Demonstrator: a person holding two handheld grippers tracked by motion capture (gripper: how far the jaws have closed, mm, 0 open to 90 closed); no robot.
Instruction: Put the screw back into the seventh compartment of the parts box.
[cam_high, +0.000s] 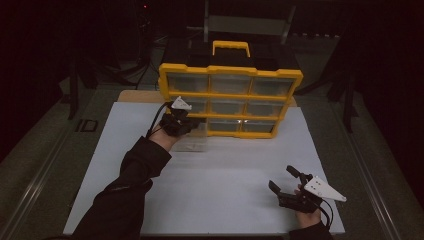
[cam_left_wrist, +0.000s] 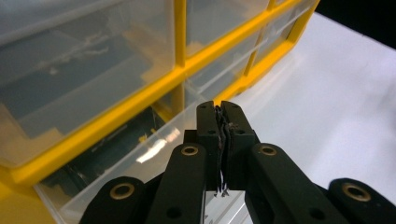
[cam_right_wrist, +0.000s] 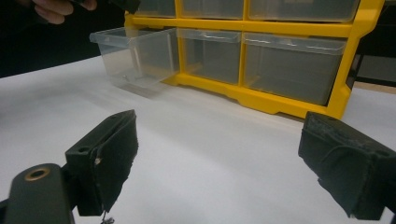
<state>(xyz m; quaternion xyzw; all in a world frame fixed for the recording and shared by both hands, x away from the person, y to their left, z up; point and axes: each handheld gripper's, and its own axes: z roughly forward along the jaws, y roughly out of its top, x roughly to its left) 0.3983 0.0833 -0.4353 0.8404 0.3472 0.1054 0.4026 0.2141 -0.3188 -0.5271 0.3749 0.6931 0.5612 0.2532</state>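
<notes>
White counter (cam_high: 215, 190) in a dark room, yellow drawer cabinet (cam_high: 230, 100) at upper centre, its clear bottom-left drawer (cam_right_wrist: 135, 56) pulled out; left tongs (cam_high: 181, 121) closed at that drawer, empty; right tongs (cam_high: 286, 181) wide open, empty, lower right.

Glossy clear plastic pulled-out drawer (cam_right_wrist: 135, 58); smooth yellow plastic organiser frame (cam_high: 230, 95); matt white bench (cam_high: 225, 185); rough black hand-held gripper pads (cam_right_wrist: 114, 158).

At the surface's (cam_high: 215, 185) far edge stands a yellow drawer cabinet (cam_high: 230, 100); the left hand-held gripper (cam_high: 186, 124) meets its pulled-out bottom-left drawer (cam_high: 192, 142), the right hand-held gripper (cam_high: 285, 181) open near the near-right corner.
</notes>
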